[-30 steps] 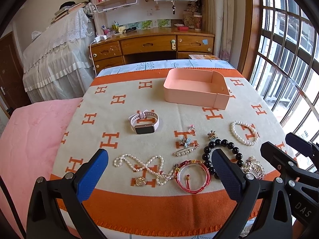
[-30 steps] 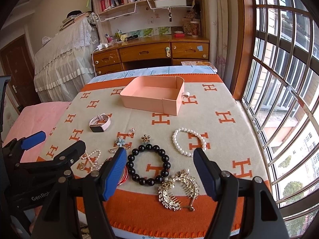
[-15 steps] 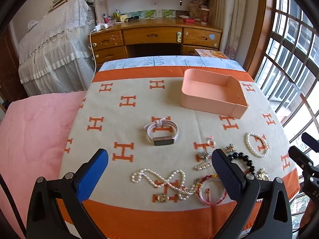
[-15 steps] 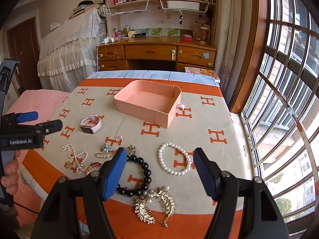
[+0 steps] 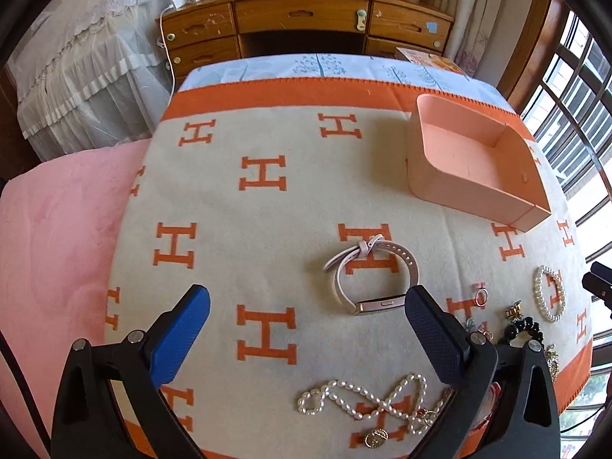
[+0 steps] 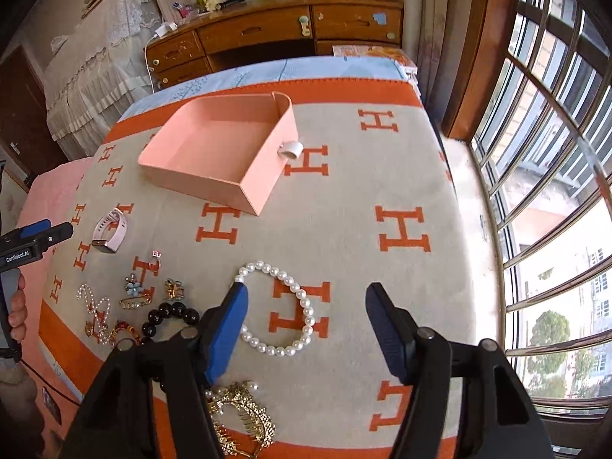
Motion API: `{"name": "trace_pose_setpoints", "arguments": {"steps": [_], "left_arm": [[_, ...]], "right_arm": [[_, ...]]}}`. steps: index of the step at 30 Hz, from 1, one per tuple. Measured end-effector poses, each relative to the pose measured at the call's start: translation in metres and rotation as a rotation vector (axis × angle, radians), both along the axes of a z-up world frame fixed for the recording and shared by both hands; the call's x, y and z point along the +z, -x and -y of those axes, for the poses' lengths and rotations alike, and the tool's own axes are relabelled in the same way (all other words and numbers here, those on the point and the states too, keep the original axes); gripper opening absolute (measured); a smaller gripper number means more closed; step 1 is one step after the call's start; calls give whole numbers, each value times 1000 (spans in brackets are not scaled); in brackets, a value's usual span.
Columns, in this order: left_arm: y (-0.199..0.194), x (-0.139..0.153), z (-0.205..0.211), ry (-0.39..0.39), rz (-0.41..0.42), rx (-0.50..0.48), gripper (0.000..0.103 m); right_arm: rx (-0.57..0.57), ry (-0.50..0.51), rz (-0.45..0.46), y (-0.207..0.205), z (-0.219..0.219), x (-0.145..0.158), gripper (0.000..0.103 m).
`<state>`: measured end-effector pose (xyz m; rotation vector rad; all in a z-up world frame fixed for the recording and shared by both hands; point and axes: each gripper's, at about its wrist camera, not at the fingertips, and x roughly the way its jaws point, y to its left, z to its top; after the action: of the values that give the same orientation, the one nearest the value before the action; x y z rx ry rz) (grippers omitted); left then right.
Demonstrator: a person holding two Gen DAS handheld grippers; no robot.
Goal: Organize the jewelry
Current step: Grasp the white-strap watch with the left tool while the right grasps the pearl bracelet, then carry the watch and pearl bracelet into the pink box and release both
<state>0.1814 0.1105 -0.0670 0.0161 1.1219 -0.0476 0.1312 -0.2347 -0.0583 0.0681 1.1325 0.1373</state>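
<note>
1. Left gripper (image 5: 306,329) hangs spread over the blanket (image 5: 237,206), holding nothing.
2. Watch (image 5: 373,279) lies just past its right finger (strap buckled); the necklace (image 5: 367,401) lies nearer the camera.
3. Right gripper (image 6: 306,327) is spread too, empty, above the pearl bracelet (image 6: 285,308).
4. Black beads (image 6: 168,317) and comb (image 6: 241,417) sit by its left finger.
5. Pink box (image 6: 225,153) stands farther back, well apart.
</note>
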Motion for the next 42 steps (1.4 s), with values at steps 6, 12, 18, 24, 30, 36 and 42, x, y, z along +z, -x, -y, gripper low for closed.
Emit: {"name": "trace_pose_setpoints", "arguments": {"steps": [6,12,18,24,30,36,42], "left_arm": [[-18,-25,22,-54,-17,-159,99],[-30,-35,43,-128,-30,-279,99],[-40,-48,48,-144,-89,-328,72],[-42,-45,43,-42,-119,-312,8],[-31,-21,44,11,-76,-270,4],[-19,42,61,61,66,-277,4],[-47,69,96,68,142,-274,5]], "right_arm": [[53,17,-101,-13,-7,-34,47],[136,93,-94,-11,-31,-45,45],[195,146,-67,-9,-41,-45,28],[189,113,-79,-16,-40,-42,7],[199,25,-35,-17,-50,-17,7],[188,-37,136,-25,-57,50,7],[146,-112,237,-58,-64,86,7]]}}
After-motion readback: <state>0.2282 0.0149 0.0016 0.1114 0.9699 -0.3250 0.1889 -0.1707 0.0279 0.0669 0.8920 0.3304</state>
